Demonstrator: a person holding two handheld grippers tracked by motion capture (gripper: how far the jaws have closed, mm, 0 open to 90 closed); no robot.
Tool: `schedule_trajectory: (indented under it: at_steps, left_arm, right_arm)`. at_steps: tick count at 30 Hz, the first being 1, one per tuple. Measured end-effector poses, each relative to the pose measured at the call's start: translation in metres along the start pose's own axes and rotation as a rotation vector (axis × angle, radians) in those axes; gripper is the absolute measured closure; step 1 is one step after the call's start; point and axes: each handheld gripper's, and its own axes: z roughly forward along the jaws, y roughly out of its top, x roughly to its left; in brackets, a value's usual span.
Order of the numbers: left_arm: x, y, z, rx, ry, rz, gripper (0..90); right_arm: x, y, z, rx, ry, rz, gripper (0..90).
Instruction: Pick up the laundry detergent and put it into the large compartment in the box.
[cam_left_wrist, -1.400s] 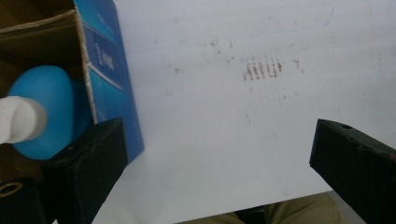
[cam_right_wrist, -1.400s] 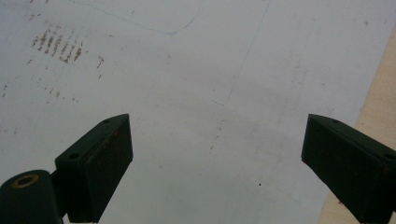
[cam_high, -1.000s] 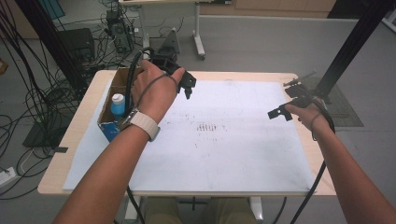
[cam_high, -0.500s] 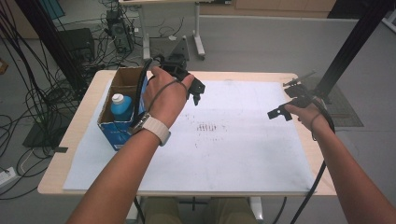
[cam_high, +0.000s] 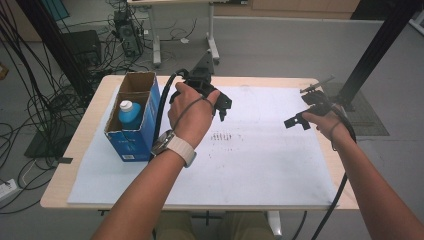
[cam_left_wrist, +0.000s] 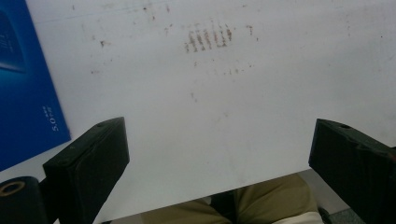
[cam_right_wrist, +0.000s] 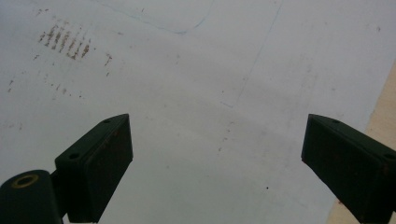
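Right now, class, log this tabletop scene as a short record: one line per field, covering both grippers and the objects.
left gripper: open, empty, over the white sheet beside the box
right gripper: open, empty, near the sheet's right edge
blue box: open-topped, upright on the table's left side
bottle: blue, white cap, standing inside the box
white sheet: covers most of the table, brown marks near its middle

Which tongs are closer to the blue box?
The left tongs, hovering over the white sheet just right of the blue box; the right tongs hover near the table's far right edge.
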Motion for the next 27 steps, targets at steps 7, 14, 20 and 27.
schedule_trajectory:
  at_steps: [7,14,20,27]
  left_arm:
    - [-0.006,0.001,0.007,0.007,0.000,-0.021,5.3]
    - [-0.010,-0.002,0.018,0.008,-0.012,-0.024,5.2]
    - [-0.011,-0.005,0.027,0.005,-0.027,-0.033,5.3]
    - [-0.013,-0.005,0.028,-0.002,-0.024,-0.032,5.2]
  right_arm:
    - [0.000,0.000,0.000,-0.004,0.001,0.000,8.7]
    - [0.000,-0.002,-0.001,-0.008,0.003,0.001,8.7]
    - [-0.003,-0.005,-0.003,-0.016,0.001,0.008,8.7]
    - [-0.004,-0.006,0.000,-0.015,0.006,0.012,8.7]
